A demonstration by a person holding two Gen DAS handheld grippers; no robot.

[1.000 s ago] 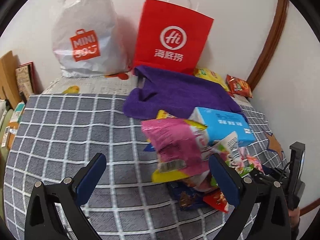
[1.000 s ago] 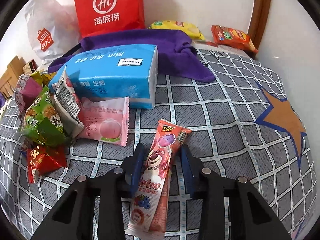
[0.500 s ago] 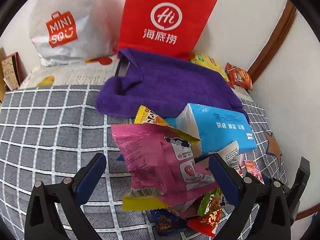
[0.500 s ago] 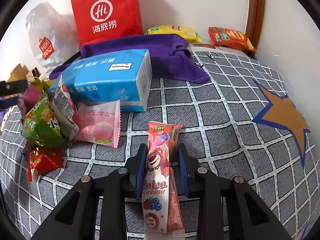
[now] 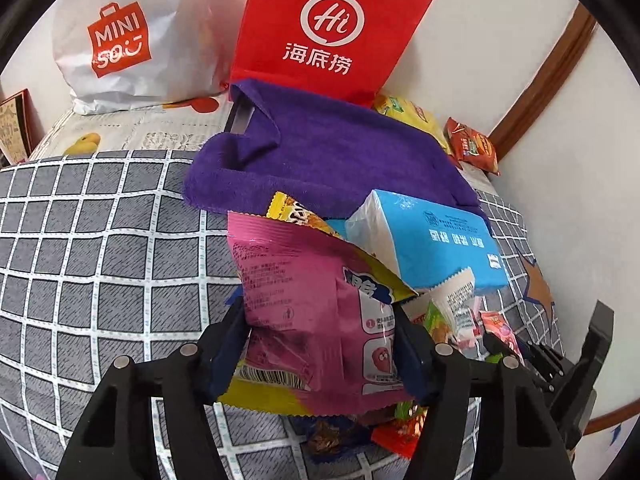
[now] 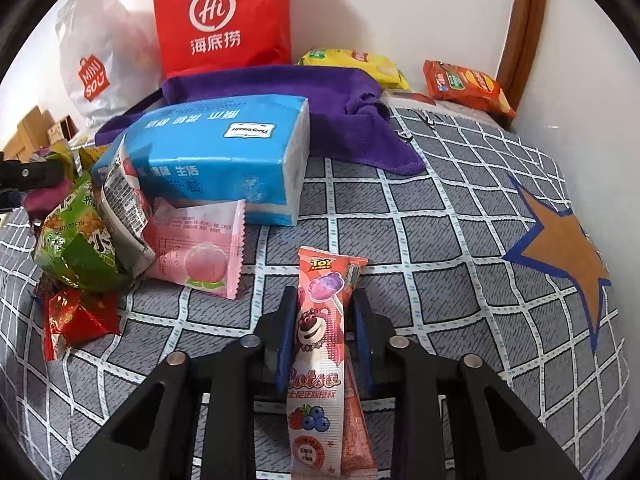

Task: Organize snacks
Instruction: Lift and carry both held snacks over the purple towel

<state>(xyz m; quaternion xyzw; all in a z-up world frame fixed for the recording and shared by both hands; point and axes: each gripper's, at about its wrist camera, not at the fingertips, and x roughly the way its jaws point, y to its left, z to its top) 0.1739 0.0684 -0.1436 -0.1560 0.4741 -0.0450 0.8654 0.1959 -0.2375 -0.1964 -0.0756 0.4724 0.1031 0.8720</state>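
A heap of snacks lies on a grey checked bed cover. On top of the heap is a pink snack bag. My left gripper is closing, and its blue pads touch both sides of that bag. A yellow packet pokes out behind it, beside a blue tissue pack. My right gripper is shut on a long pink Lotso lollipop packet, which runs lengthwise between the pads. To its left lie a peach sweet packet, a green bag and a red packet.
A purple towel lies behind the heap. A red paper bag and a white Miniso bag stand against the wall. A yellow chip bag and an orange packet sit in the far right corner by a wooden frame.
My left gripper has come down and forward over the heap, and its jaws have narrowed from wide apart onto the pink bag. The right jaws have tightened slightly on the lollipop packet.
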